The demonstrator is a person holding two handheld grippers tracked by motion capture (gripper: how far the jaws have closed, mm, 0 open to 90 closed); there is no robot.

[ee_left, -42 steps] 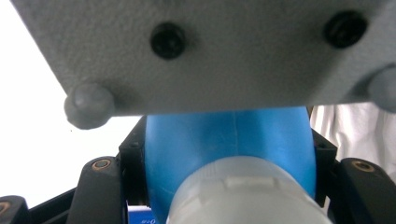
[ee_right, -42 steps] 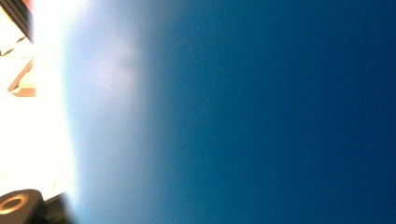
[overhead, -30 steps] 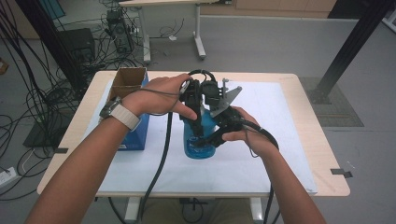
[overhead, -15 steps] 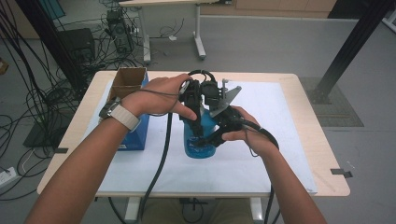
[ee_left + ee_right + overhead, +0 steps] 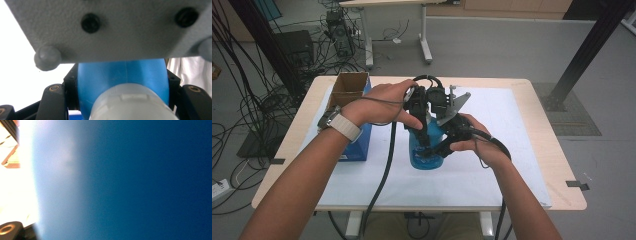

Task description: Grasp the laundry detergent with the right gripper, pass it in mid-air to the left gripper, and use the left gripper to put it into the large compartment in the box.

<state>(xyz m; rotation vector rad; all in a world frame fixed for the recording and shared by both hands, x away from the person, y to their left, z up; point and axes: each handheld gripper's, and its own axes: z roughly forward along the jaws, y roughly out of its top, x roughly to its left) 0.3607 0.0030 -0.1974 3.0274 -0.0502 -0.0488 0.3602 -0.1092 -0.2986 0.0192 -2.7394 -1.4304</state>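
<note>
We see the surface (image 5: 542, 105) under a white sheet (image 5: 507, 150), a blue bottle (image 5: 424, 157) mid-sheet, and a box (image 5: 347, 92) near its far left corner.

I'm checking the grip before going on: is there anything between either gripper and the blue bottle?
Nothing visible. The left gripper comes down from above with its jaws closed on the blue bottle near its white cap. The right gripper grips the bottle's side directly.

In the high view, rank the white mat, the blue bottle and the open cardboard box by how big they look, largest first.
1. white mat, by far the largest.
2. open cardboard box with its blue base.
3. blue bottle.
The grippers cover much of the bottle, so the order of the last two is unsure.
</note>
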